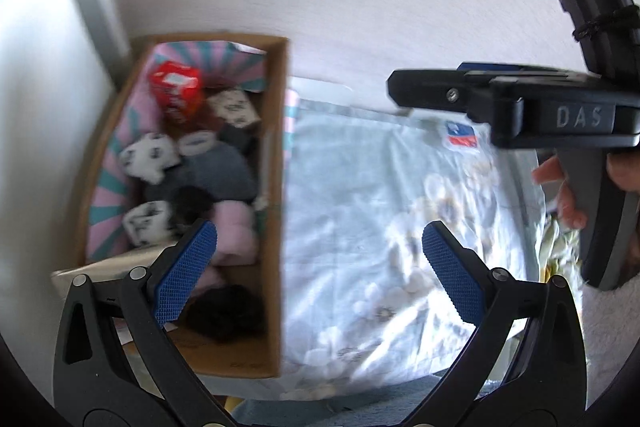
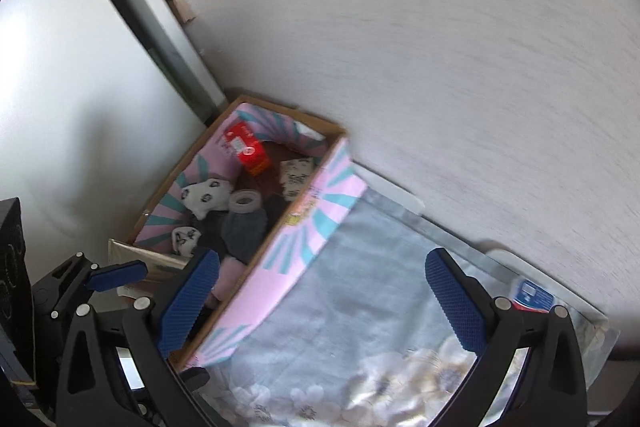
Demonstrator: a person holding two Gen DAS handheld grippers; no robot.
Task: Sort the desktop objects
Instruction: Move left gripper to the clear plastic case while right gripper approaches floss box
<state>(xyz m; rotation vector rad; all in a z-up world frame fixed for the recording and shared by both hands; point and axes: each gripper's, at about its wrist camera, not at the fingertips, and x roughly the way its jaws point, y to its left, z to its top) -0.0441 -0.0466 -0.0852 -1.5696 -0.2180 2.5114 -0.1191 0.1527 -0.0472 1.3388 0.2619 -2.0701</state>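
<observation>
Both claws are hovering released, jaws spread wide with nothing between the blue pads. The left claw is hanging above the near end of a cardboard box, its left pad over the box's contents and its right pad over the pale blue floral package that is lying just beside the box on the tabletop. Inside the box, ahead of the left claw, a red carton is sitting at the far end, white rolled socks with dark prints are lying along the left side, a grey bundle is resting in the middle, and a pink bundle is lying nearest the left pad, just beyond its tip. The right claw is looking at the same box from the other side: the box, wrapped in pink paper with teal rays, is lying ahead and to the left of the jaws, while the floral package is filling the space under them. In the left wrist view the right tool's body is reaching in from the right, well above the package, with a hand gripping its handle. Both views are somewhat blurred.
</observation>
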